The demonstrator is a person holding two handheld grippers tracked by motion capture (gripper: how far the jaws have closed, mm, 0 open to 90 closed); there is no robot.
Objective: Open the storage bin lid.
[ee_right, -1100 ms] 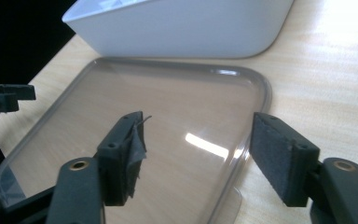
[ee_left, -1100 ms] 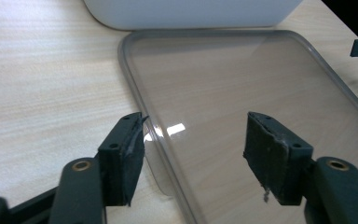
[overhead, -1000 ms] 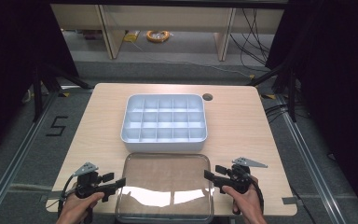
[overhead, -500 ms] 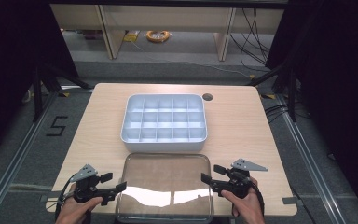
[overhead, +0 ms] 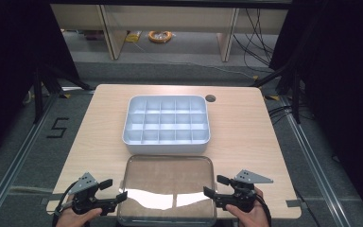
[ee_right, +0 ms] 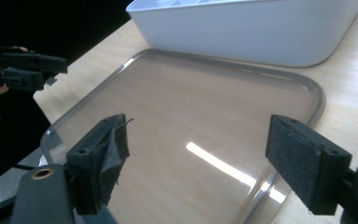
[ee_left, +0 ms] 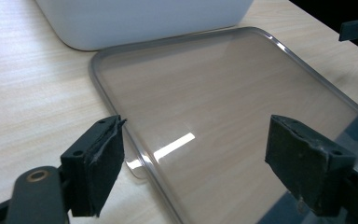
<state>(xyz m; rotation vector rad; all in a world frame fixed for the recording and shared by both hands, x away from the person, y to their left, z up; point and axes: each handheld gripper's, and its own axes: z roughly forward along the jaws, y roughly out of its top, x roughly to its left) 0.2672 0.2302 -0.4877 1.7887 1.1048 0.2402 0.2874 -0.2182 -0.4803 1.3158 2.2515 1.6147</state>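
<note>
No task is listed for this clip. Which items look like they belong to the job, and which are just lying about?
Likely in play:
clear lid, flanked by both open tools
white divided tray, just beyond it
left tool
right tool

Lying about:
orange cable coil on the floor beyond the table

High view overhead facing forward, gripper views low, close, sharing clear lid (overhead: 166,189)

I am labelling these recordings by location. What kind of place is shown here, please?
Probably a lab or workshop set up for recording. A wooden table stands between dark curtains, with floor rails on both sides and loose cables behind. A divided white tray and clear lid lie ready.
</note>
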